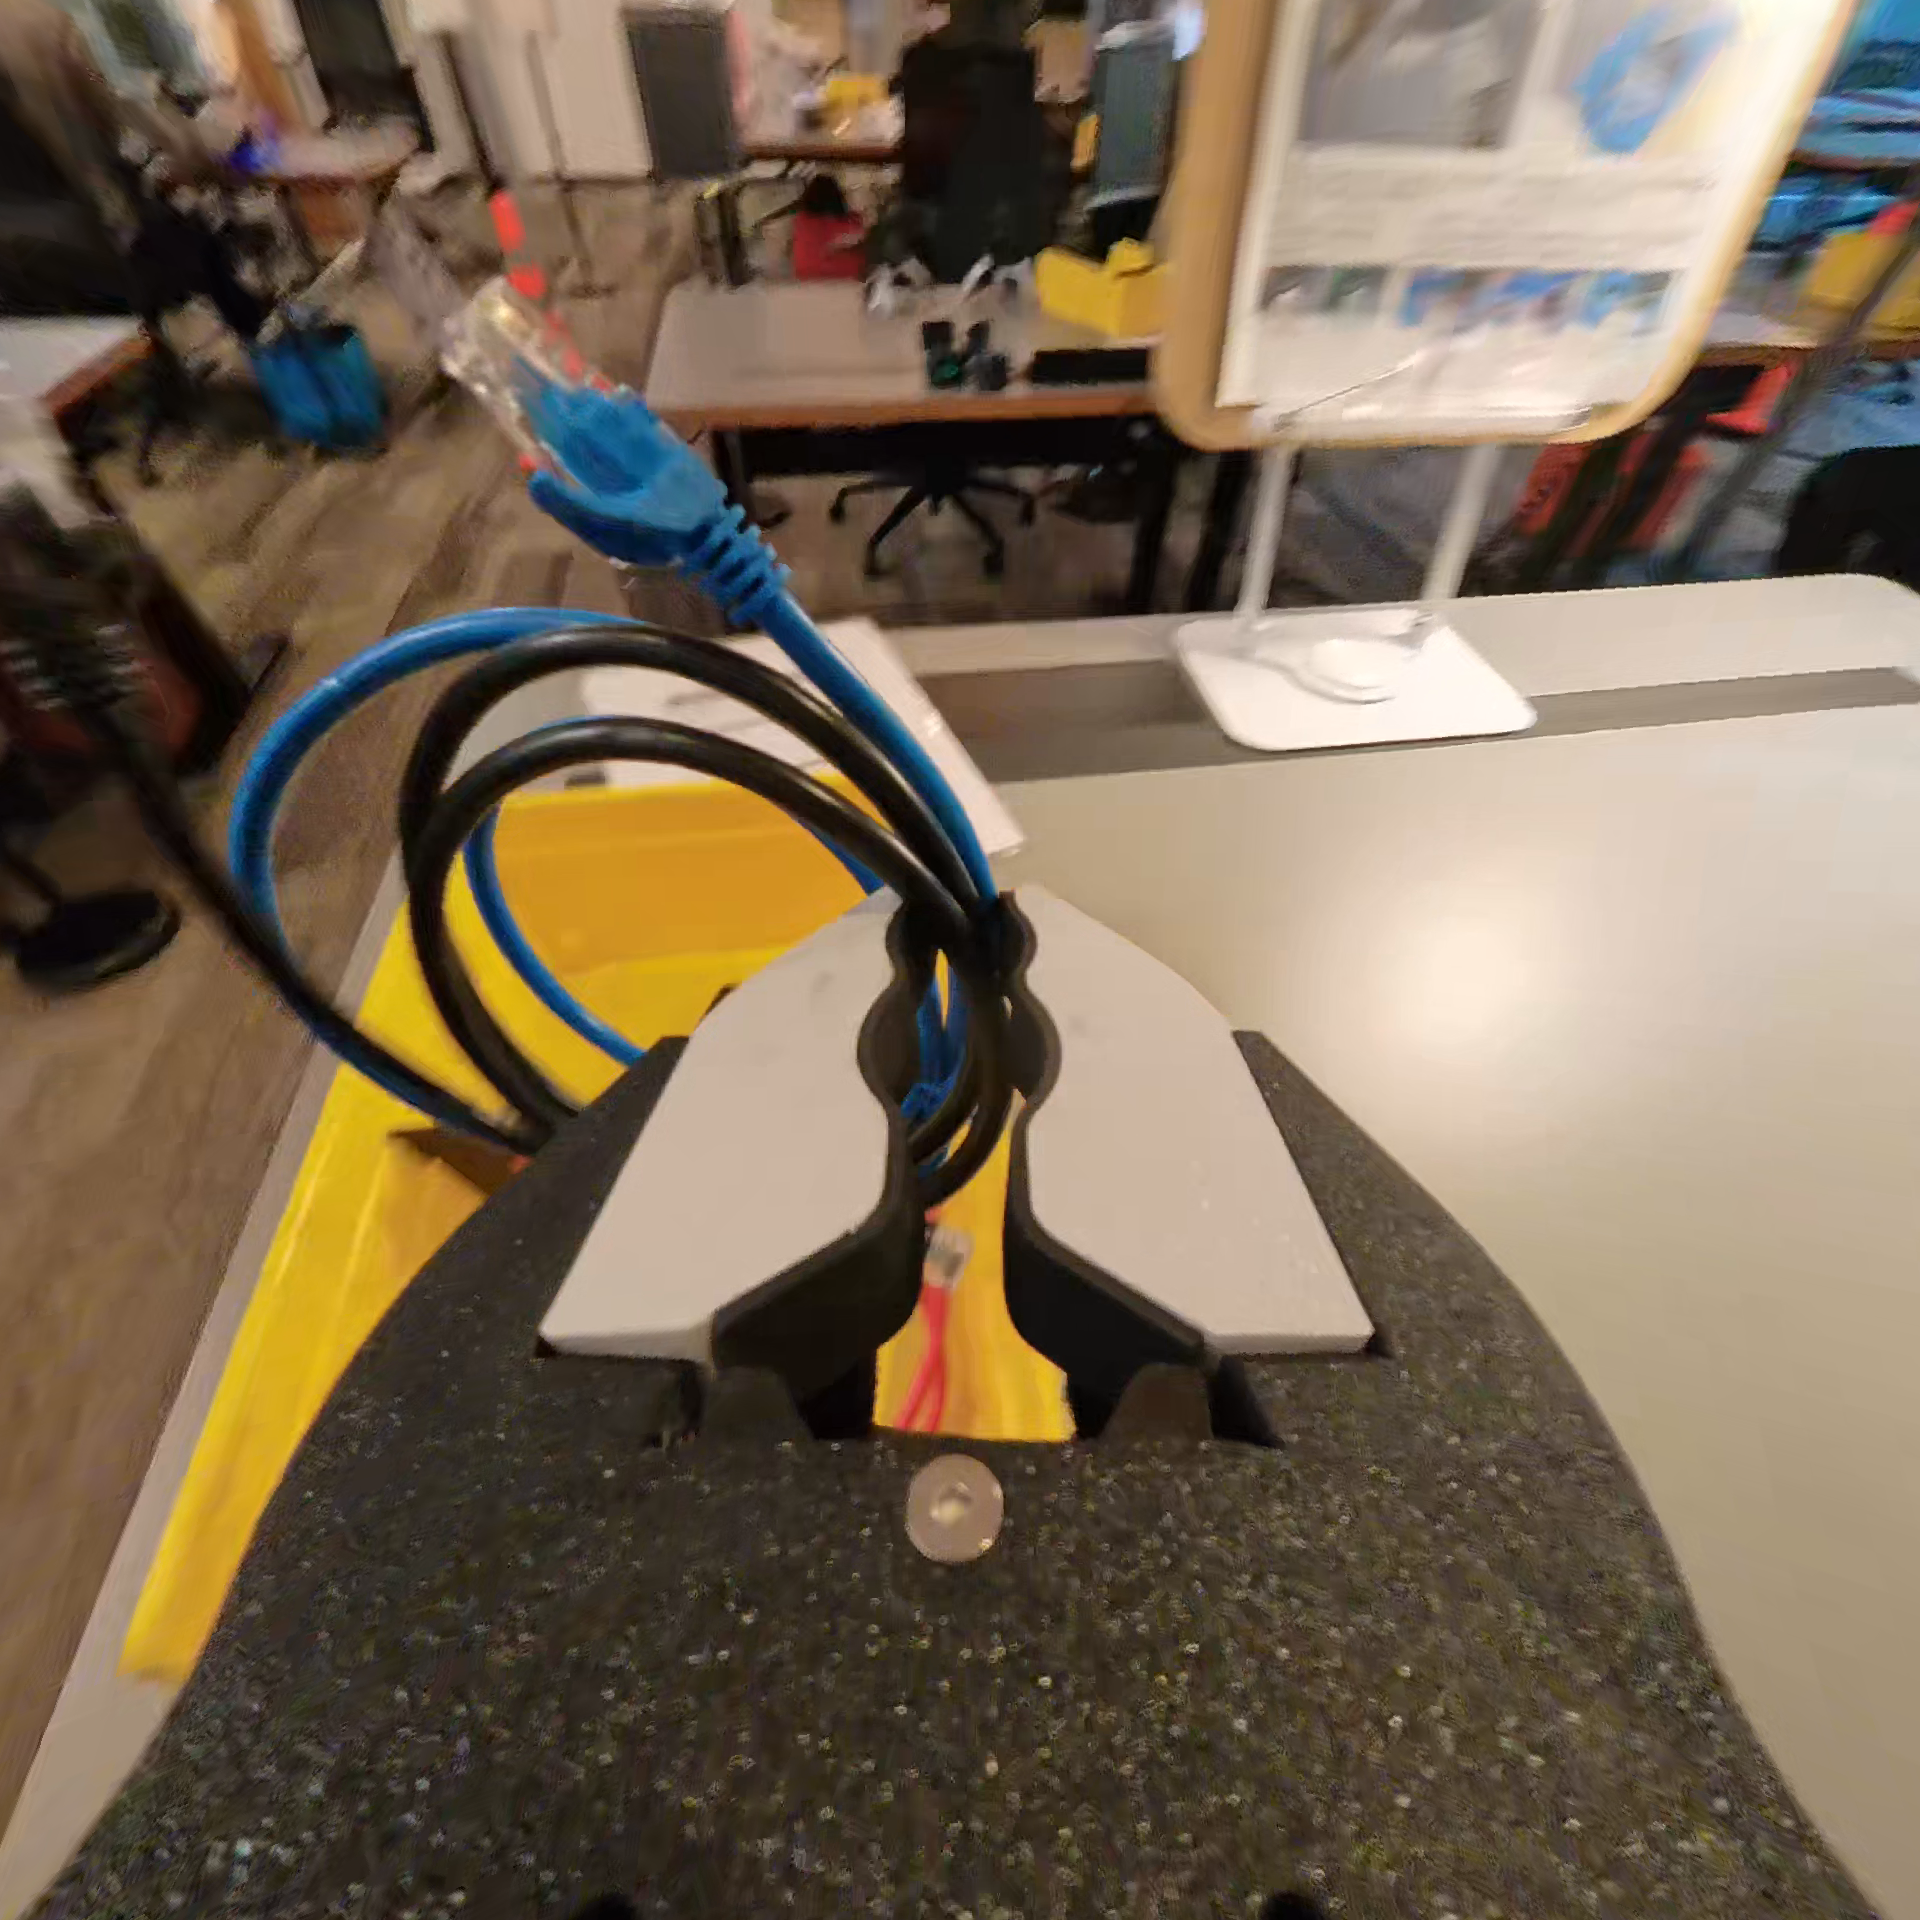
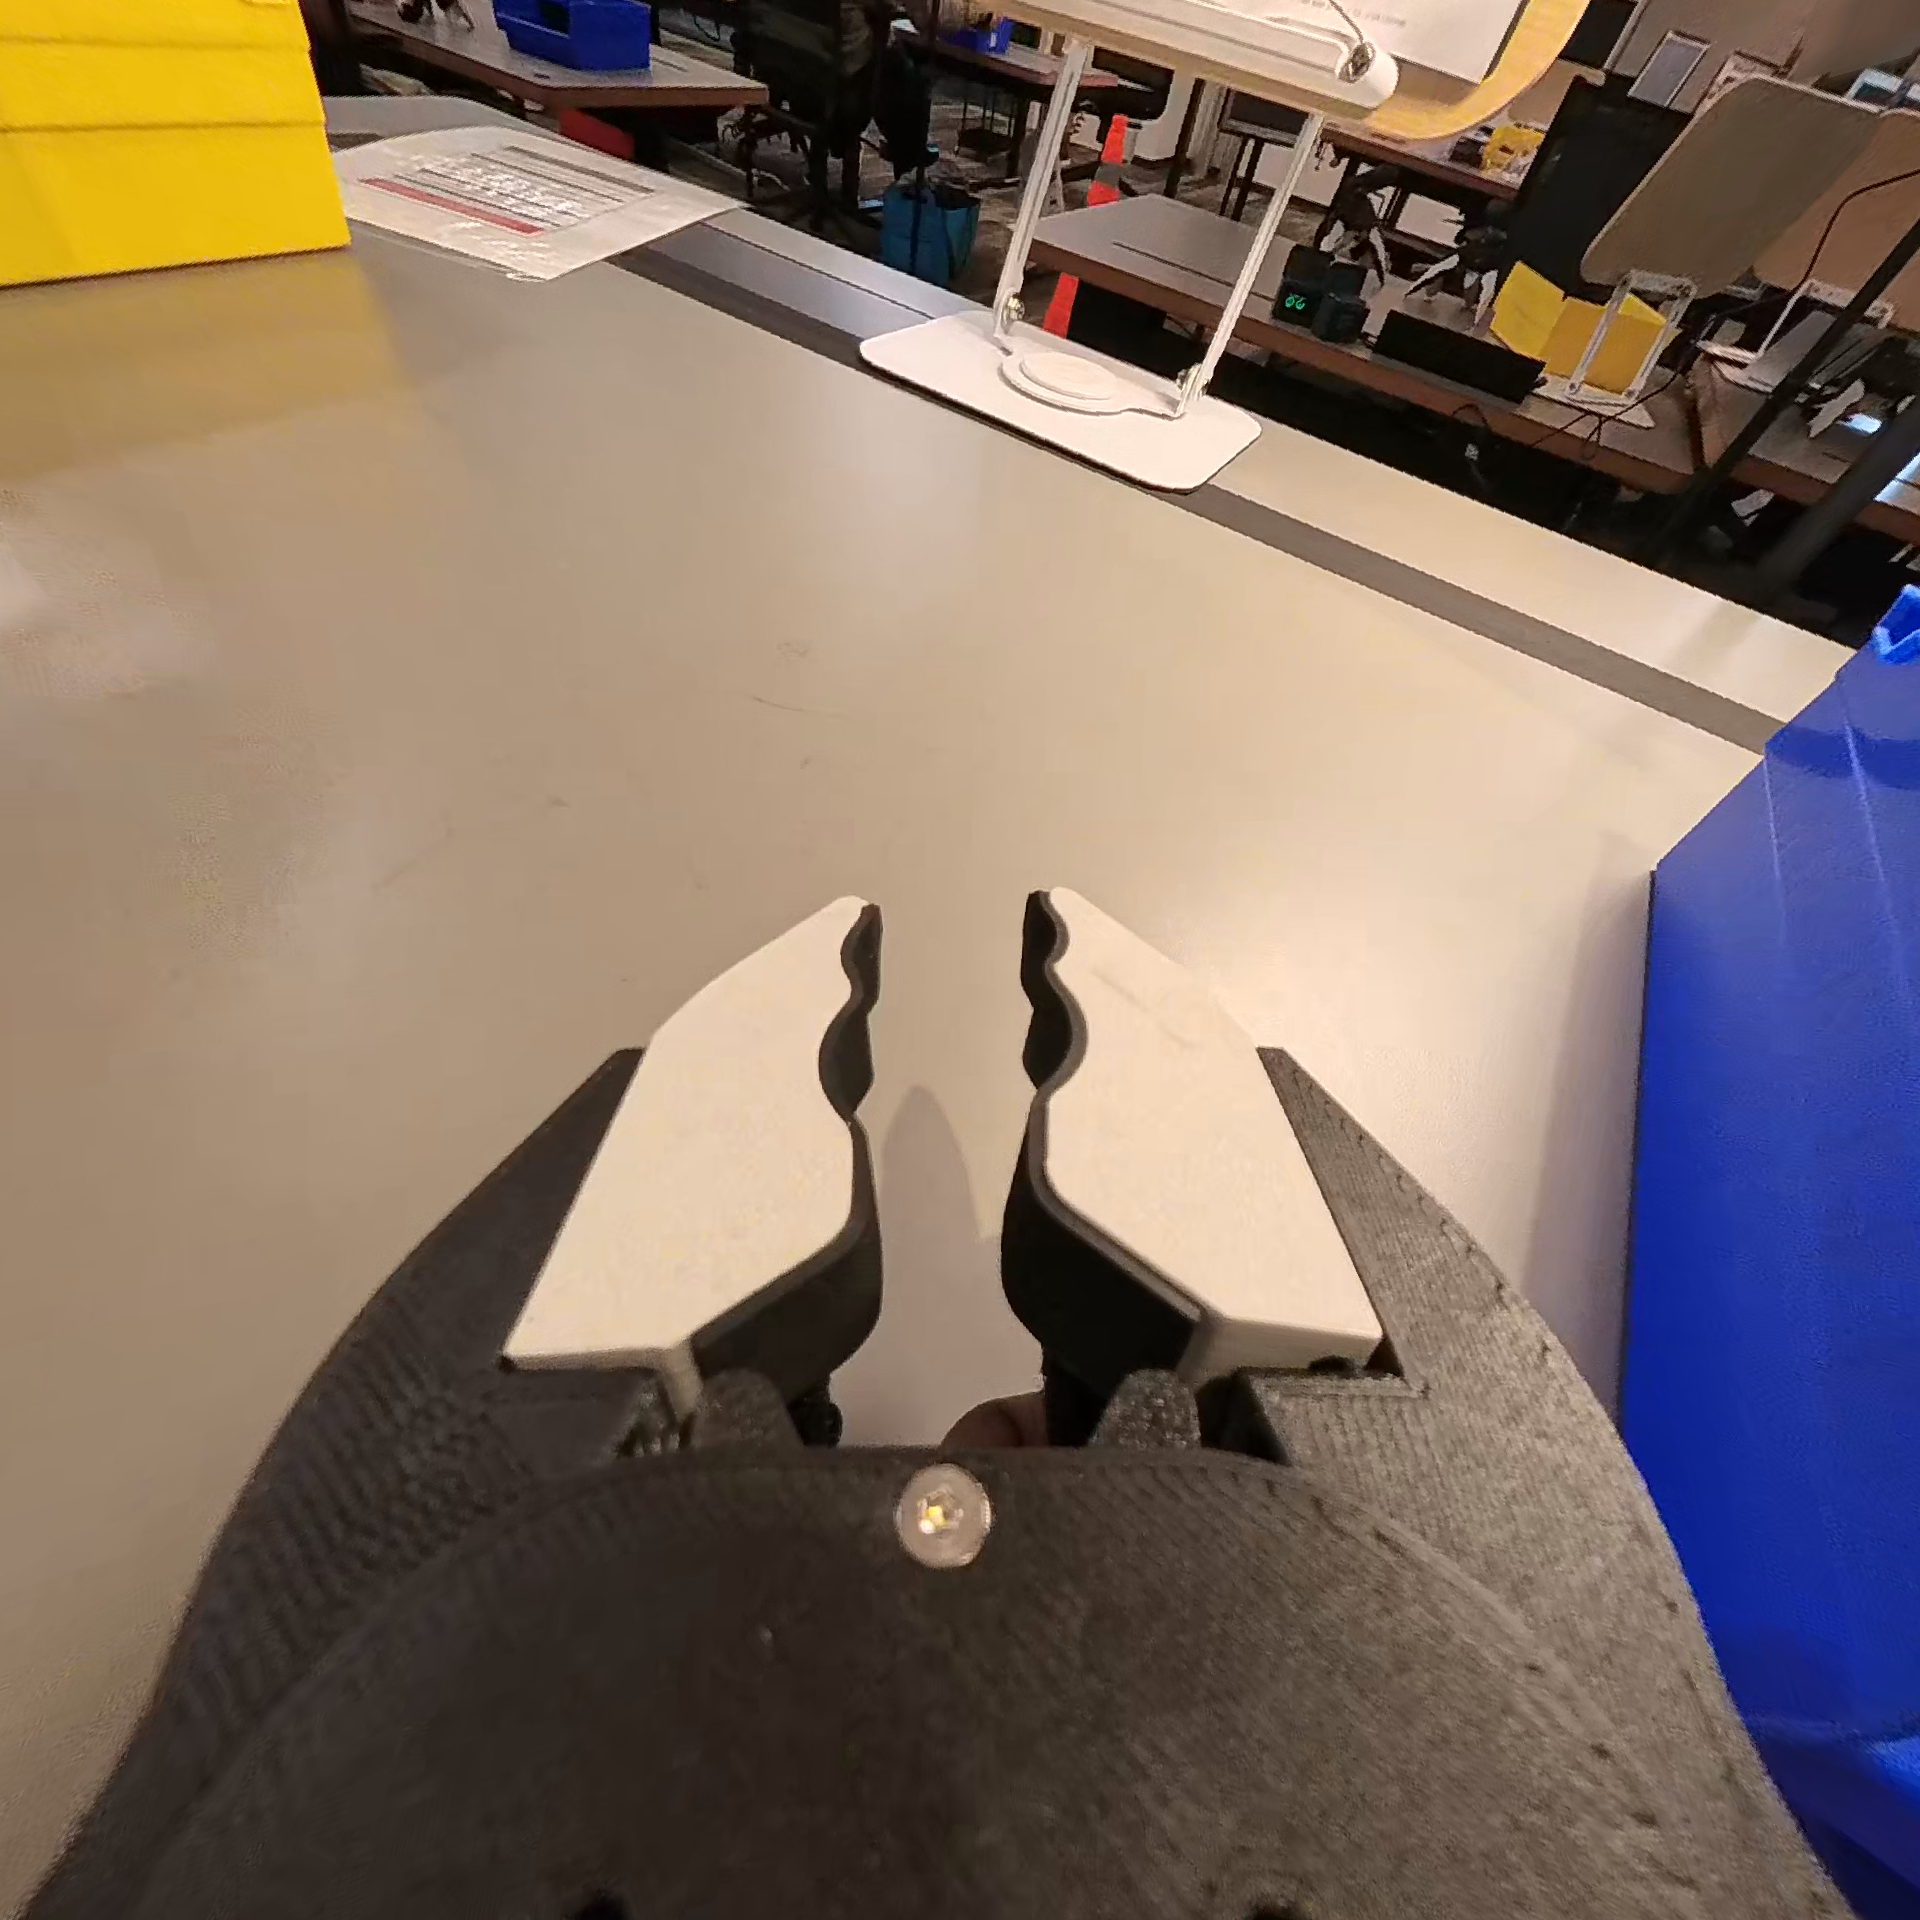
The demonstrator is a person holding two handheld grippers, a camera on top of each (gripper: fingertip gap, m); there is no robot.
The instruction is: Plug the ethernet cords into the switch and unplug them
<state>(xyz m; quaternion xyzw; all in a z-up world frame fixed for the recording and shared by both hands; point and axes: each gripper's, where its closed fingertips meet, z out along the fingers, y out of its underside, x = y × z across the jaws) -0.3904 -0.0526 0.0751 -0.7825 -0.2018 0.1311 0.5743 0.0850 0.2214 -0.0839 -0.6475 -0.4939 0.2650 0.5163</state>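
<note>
My left gripper (image 1: pixel 961 925) is shut on a bundle of coiled cords: a blue ethernet cord (image 1: pixel 862 717) and a black cord (image 1: pixel 582 675), tied together at the fingertips. The blue cord's clear plug (image 1: pixel 509 353) sticks up and to the left. The bundle hangs over a yellow bin (image 1: pixel 644 894) at the table's left edge. A red cord (image 1: pixel 930 1351) lies in the bin below the jaws. My right gripper (image 2: pixel 954 914) is open and empty above the grey table (image 2: pixel 623 675). No switch is in view.
A white lamp stand base (image 1: pixel 1351 675) sits at the table's far edge, also in the right wrist view (image 2: pixel 1060 384). A blue bin (image 2: pixel 1787 1195) stands close on the right. A yellow bin (image 2: pixel 156 135) and a laminated sheet (image 2: pixel 520 197) are far left.
</note>
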